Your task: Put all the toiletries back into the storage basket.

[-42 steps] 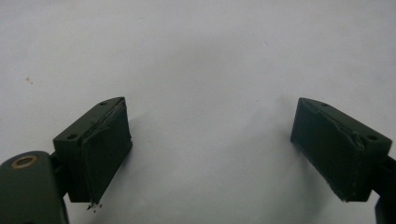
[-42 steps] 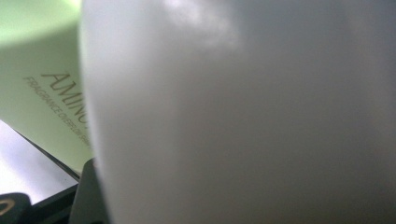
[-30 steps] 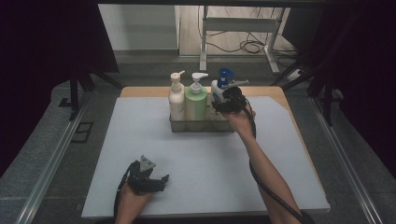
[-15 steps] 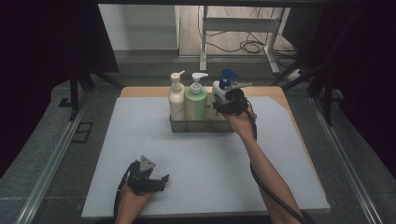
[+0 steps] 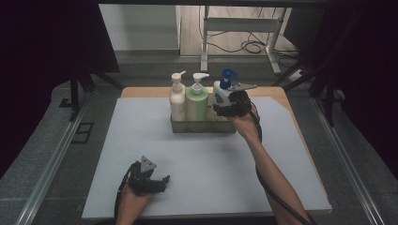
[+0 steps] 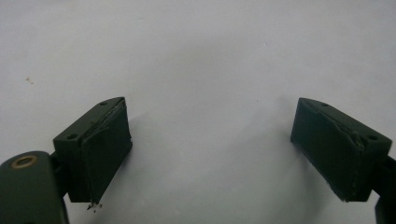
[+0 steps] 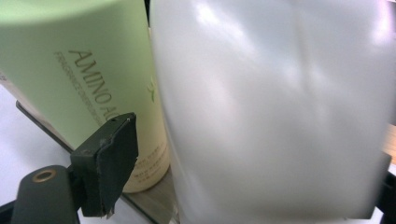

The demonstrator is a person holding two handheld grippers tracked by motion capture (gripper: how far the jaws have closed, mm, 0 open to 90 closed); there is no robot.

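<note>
A metal tray (image 5: 202, 126) at the back of the white mat holds three pump bottles: a cream one (image 5: 177, 99), a green one (image 5: 197, 101) and a white one with a blue pump (image 5: 224, 86). My right gripper (image 5: 219, 109) reaches in from the right around the white bottle (image 7: 271, 112). Its jaws have just been opening, and its left pad (image 7: 114, 161) stands a little off the bottle's side, with the green bottle (image 7: 79, 65) behind it. The other pad is hidden. My left gripper (image 5: 159, 183) rests at the front left, open (image 6: 210, 154) over bare mat.
The white mat (image 5: 141, 140) covers a wooden table whose edge (image 5: 277, 91) shows behind the tray. Metal rails run along both sides of the table. A desk frame and cables stand on the floor beyond.
The right hand has barely shifted beside the blue-pump bottle, which stands in the tray as before. The left gripper has kept still.
</note>
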